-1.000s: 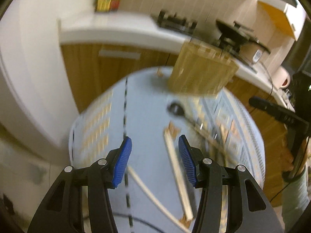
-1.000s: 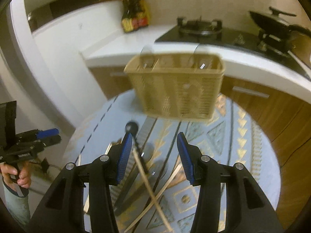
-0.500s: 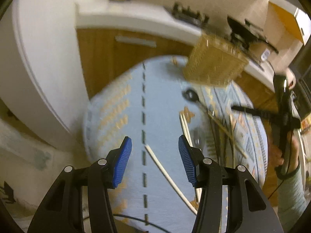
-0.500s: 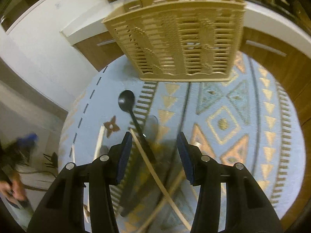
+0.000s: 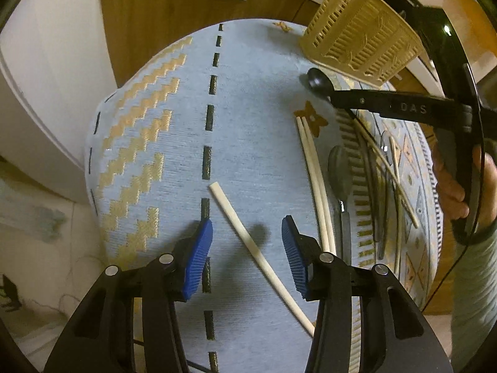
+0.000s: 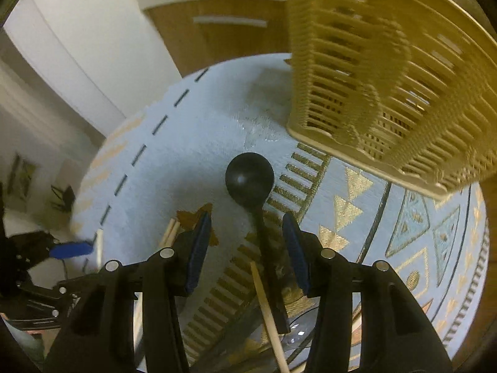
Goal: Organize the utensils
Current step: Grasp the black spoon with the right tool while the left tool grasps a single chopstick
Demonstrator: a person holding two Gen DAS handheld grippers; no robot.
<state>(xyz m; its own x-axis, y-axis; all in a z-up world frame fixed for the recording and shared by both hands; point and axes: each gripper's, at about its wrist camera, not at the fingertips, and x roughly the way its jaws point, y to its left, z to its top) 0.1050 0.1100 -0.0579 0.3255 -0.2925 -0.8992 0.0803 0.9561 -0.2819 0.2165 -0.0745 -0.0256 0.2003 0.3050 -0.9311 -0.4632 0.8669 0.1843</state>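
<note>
Both grippers' fingers apart: left gripper point(image 5: 247, 248) straddles white chopstick point(image 5: 257, 251); right gripper point(image 6: 247, 245) straddles black spoon point(image 6: 250, 180).

My left tongs point(image 5: 247, 248) hang over the desk point(image 5: 254, 99), jaws apart, with a single chopstick point(image 5: 257, 250) lying slantwise on the cloth between them. Just right of it lies a pair of chopsticks point(image 5: 315, 180) side by side, then a spoon point(image 5: 340, 168), then more utensils crossing one another further right. My right tongs point(image 6: 247, 247), jaws apart, straddle the handle of a ladle point(image 6: 250, 178), its bowl ahead of them. Beyond the ladle, to the right, stands the basket point(image 6: 388, 87). Behind the desk is a cabinet point(image 5: 186, 15).
</note>
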